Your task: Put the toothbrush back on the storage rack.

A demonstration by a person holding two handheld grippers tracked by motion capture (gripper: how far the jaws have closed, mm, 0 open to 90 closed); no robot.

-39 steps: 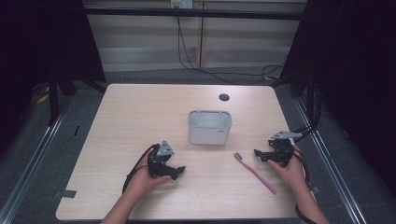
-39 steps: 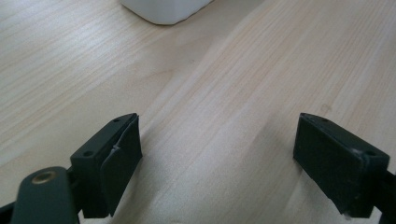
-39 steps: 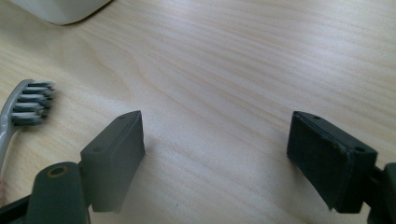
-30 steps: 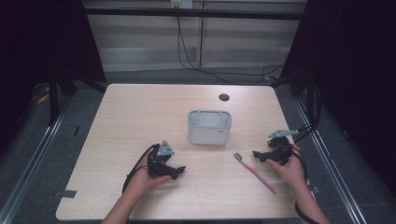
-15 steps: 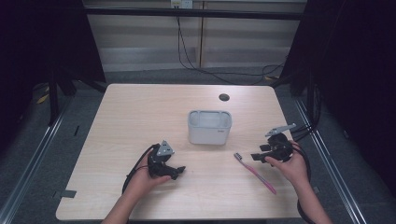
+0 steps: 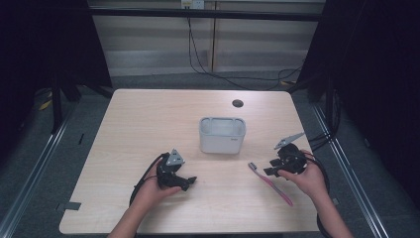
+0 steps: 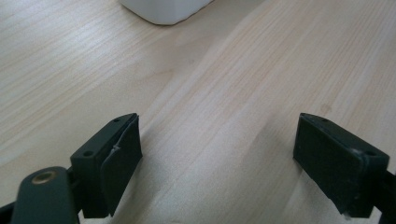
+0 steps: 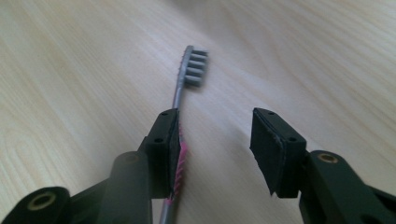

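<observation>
A pink and grey toothbrush (image 6: pixel 270 181) lies flat on the wooden table (image 6: pixel 148 124), right of centre, its grey bristle head (image 8: pixel 195 68) toward the far left. My right gripper (image 6: pixel 270 170) hovers low over its neck, jaws open. In the right gripper view the toothbrush handle (image 8: pixel 181 156) runs along the inner face of the left jaw, and the gap to the right jaw is empty. My left gripper (image 6: pixel 187 182) rests on the table at the near left, jaws wide open with bare wood between them. A white rectangular cup (image 6: pixel 222 135) stands at the table's middle.
A small dark round hole (image 6: pixel 237 103) sits near the table's far edge. The white cup's bottom corner (image 7: pixel 163 11) shows ahead of the left gripper. Cables trail from both grippers. Dark floor and metal rails surround the table.
My right gripper has shifted left and tilted down toward the toothbrush, coming over its neck. The left gripper and the cup have not moved.
</observation>
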